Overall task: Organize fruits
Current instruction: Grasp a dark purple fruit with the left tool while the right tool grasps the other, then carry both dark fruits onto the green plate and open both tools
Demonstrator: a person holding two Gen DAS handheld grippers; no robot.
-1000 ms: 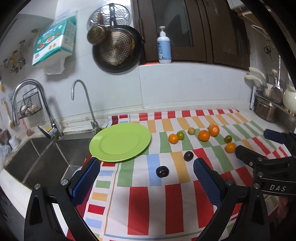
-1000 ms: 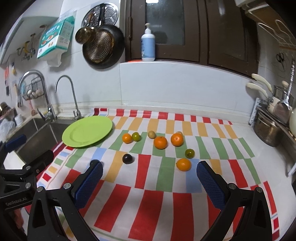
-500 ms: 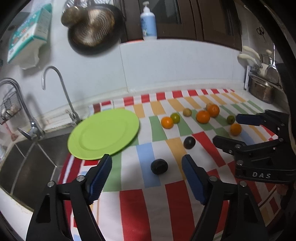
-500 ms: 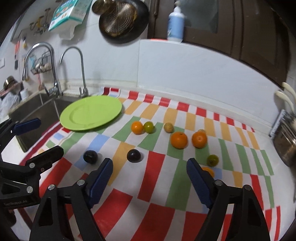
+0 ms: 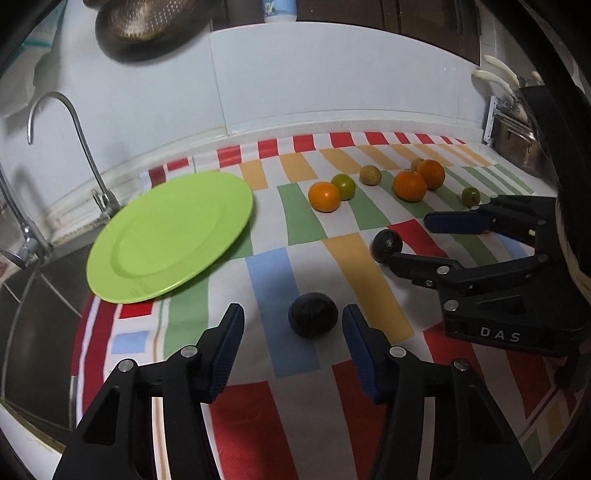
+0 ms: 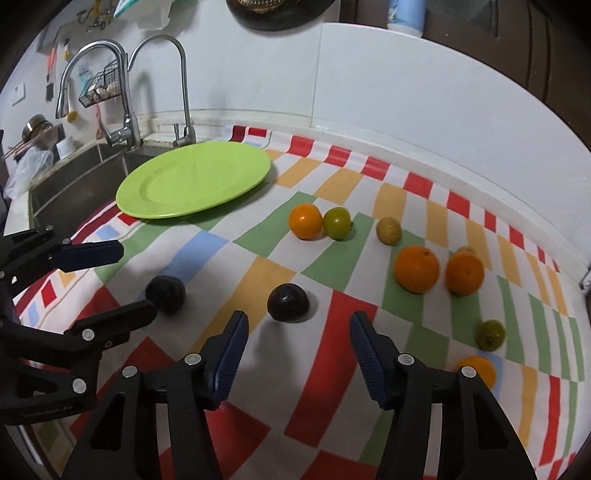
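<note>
A green plate (image 5: pixel 170 232) lies at the left of the striped cloth, also in the right wrist view (image 6: pixel 195 179). Two dark round fruits lie near me. My left gripper (image 5: pixel 293 332) is open with the nearer dark fruit (image 5: pixel 313 319) just ahead between its fingers, not touching. My right gripper (image 6: pixel 297 345) is open just short of the other dark fruit (image 6: pixel 288 302). Each gripper shows in the other view, the right (image 5: pixel 417 240) and the left (image 6: pixel 129 278). Oranges (image 6: pixel 416 274), small green fruits (image 6: pixel 337 223) and a tan fruit (image 6: pixel 388 230) lie beyond.
A steel sink (image 6: pixel 74 177) with two taps (image 6: pixel 125 110) lies left of the plate. A white tiled wall (image 6: pixel 406 92) backs the counter. Pots and utensils (image 5: pixel 517 140) stand at the far right. A pan (image 5: pixel 144 33) hangs on the wall.
Both grippers have moved forward and down toward the cloth. The two dark fruits are now much closer, one in front of each open gripper.
</note>
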